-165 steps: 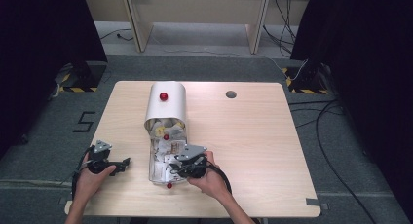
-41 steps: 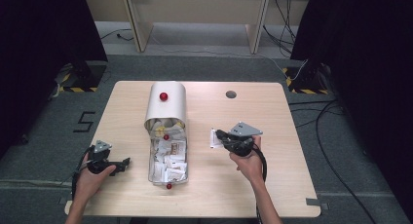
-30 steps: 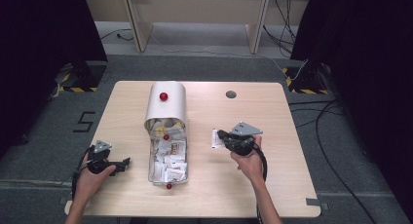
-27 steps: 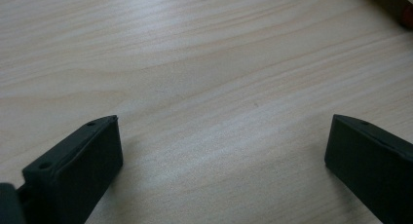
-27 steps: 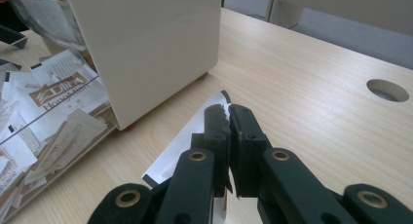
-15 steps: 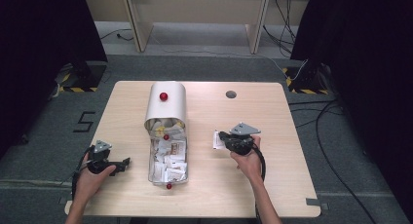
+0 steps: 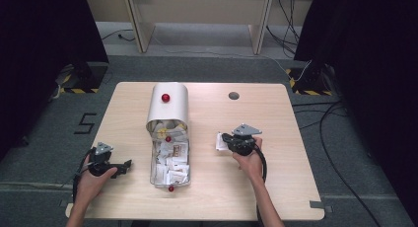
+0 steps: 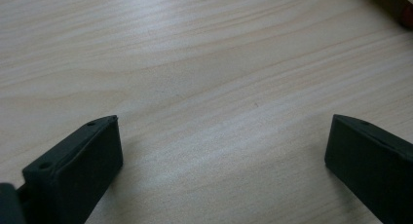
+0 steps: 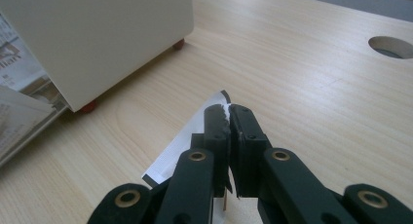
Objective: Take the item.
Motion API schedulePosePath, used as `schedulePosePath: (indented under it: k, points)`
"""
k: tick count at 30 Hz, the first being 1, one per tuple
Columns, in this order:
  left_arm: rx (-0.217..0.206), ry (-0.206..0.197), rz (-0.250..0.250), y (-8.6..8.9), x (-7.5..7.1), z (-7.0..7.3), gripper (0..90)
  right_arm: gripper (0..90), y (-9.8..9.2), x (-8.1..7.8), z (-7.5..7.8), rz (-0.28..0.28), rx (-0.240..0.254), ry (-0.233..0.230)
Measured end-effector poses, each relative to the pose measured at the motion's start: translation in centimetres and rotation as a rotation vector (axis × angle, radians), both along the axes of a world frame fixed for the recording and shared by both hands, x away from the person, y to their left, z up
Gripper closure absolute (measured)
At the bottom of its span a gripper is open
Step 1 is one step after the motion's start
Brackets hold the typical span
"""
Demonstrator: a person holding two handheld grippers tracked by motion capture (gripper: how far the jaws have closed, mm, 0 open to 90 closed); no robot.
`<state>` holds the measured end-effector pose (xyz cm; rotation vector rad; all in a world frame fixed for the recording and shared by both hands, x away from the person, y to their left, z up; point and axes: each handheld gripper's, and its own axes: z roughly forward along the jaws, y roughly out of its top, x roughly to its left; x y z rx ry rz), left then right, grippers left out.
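pale matt wood-grain table (image 7: pixel 276 118); thin white paper packet (image 9: pixel 187 146); smooth matt cream box (image 7: pixel 168 106); matt black plastic right gripper (image 9: pixel 229 114).

Grey carpet floor (image 7: pixel 207 69), black curtains (image 7: pixel 44 34).

- The right gripper (image 9: pixel 229 114) reaches up from the bottom edge, its two black jaws pressed together on a thin white packet (image 9: pixel 187 146).
- The packet has a dark edge; its torn top pokes out between the jaw tips, and the rest fans out to the left of the jaws, low over the surface (image 9: pixel 311 73).
- A white box (image 9: pixel 107 34) stands at the upper left on small red feet (image 9: pixel 88 107), well apart from the jaws.
- Printed packets (image 9: pixel 22 112) spill from the box at the far left edge.
- A round hole (image 9: pixel 392 46) sits in the surface at the upper right.
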<state>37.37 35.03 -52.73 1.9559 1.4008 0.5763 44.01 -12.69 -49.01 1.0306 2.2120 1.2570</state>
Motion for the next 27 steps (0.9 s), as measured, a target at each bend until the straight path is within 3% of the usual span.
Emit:
schedulePosePath:
  k: [13,27]
  points:
    - [0.0,0.0,0.0,0.0,0.0,0.0,0.0,86.8,-0.3,0.6,-0.8,-0.024,-0.009,0.019]
    - [0.0,0.0,0.0,0.0,0.0,0.0,0.0,86.3,0.6,0.6,-1.6,-0.003,-0.023,0.038]
